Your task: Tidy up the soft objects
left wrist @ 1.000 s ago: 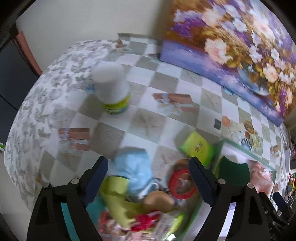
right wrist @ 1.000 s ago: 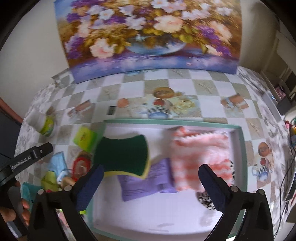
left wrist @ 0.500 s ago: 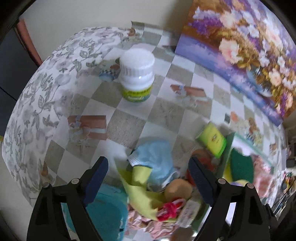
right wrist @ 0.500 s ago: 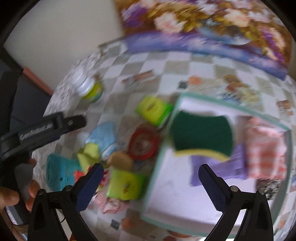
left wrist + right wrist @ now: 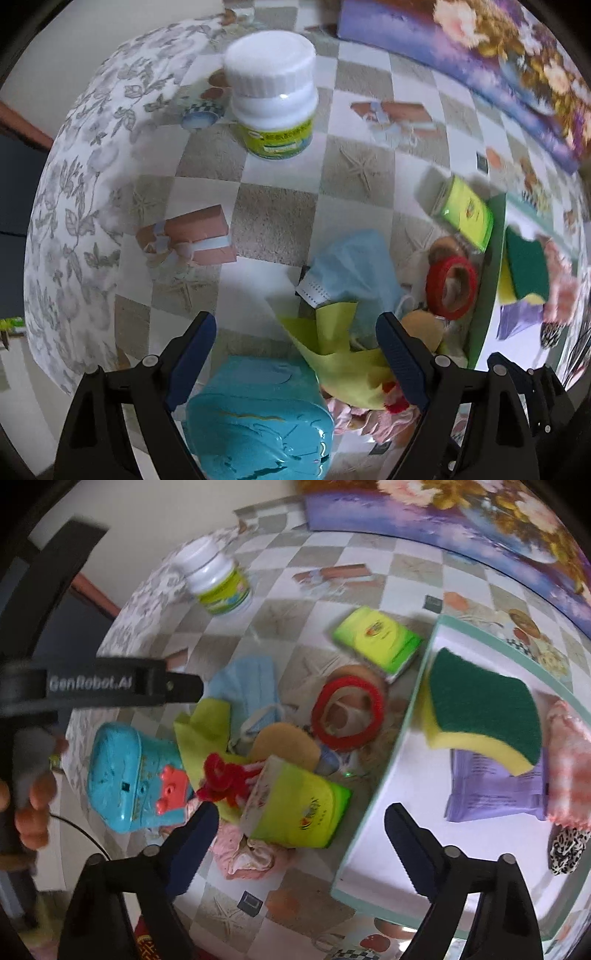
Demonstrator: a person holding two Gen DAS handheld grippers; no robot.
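The left gripper point(image 5: 295, 343) hangs over the pile with its jaws wide apart and nothing pressed between them; a turquoise toy point(image 5: 258, 413) and a yellow cloth point(image 5: 343, 354) lie below the gap. The right gripper point(image 5: 301, 834) also stands apart, its jaws having just closed a little, with a green tissue pack point(image 5: 295, 808) below them, untouched, just left of the tray point(image 5: 384, 786). A pink cloth point(image 5: 243, 853) lies under that pack, and a red yarn knot point(image 5: 221, 775) sits between the pack and the toy. Farther from the tray's left rim lie a tan sponge point(image 5: 288, 746), a blue mask point(image 5: 247, 683) and a red ring point(image 5: 347, 716). A second green pack point(image 5: 376, 638) lies near the tray's far left corner. Inside the tray a green-and-yellow sponge point(image 5: 484, 709) rests on a purple packet point(image 5: 491, 786), beside a pink towel point(image 5: 572, 760). A white bottle point(image 5: 273, 96) stands on the desk point(image 5: 280, 221), well left of the tray. A hand point(image 5: 29, 805) holds the left gripper's handle.
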